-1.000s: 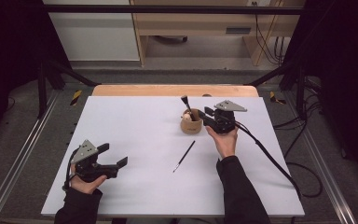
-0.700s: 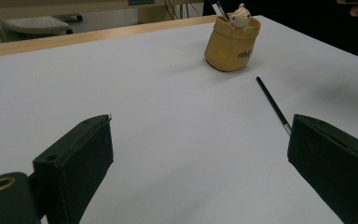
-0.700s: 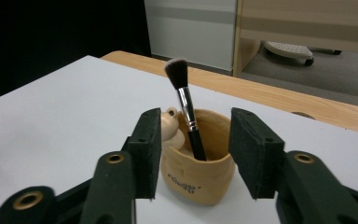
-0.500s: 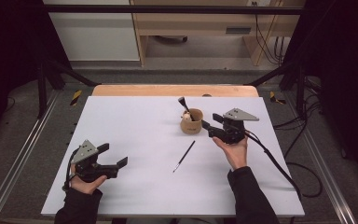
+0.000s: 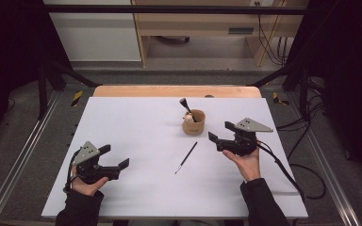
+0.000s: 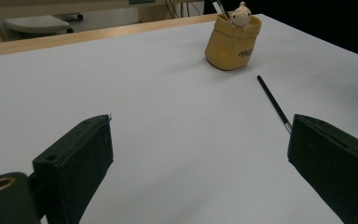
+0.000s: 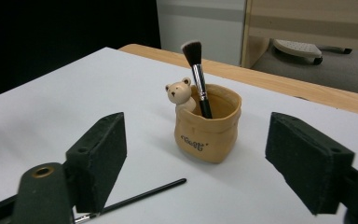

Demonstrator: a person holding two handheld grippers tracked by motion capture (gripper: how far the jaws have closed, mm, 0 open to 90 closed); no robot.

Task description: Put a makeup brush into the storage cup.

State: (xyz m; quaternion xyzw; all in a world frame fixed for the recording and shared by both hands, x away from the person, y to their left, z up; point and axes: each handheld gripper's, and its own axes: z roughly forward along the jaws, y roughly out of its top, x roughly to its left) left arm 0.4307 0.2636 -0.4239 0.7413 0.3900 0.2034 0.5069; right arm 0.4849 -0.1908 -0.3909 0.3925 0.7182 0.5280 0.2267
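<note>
So the right gripper (image 5: 220,133) sits just to the right of the little tan pot (image 5: 193,122), and its jaws have just been opening, with nothing between them. From the right gripper view the jaws stand wide apart and the pot (image 7: 208,124) sits straight ahead of them, centred in the gap but a bit beyond the tips, not touching either pad. It's a soft-looking bag-shaped holder with a tiny bear figure (image 7: 180,94) peeking over the rim, and the makeup brush (image 7: 196,74) stands in it, bristles up, leaning slightly toward the left jaw's side. The thin black brush (image 5: 186,157) lies flat on the white table (image 5: 136,127), on the near side of the pot; in the right gripper view it runs low across the front, with one end tucked behind the left jaw and the other pointing toward the pot's base, apart from it. The left gripper (image 5: 116,157) is held well away at the near left part of the table, jaws also spread wide and empty. In the left gripper view the thin brush (image 6: 272,102) lies ahead near the right-hand jaw, its closer end disappearing just behind that jaw's tip, and the pot (image 6: 232,42) is farther out, beyond the jaws and toward that same side.
</note>
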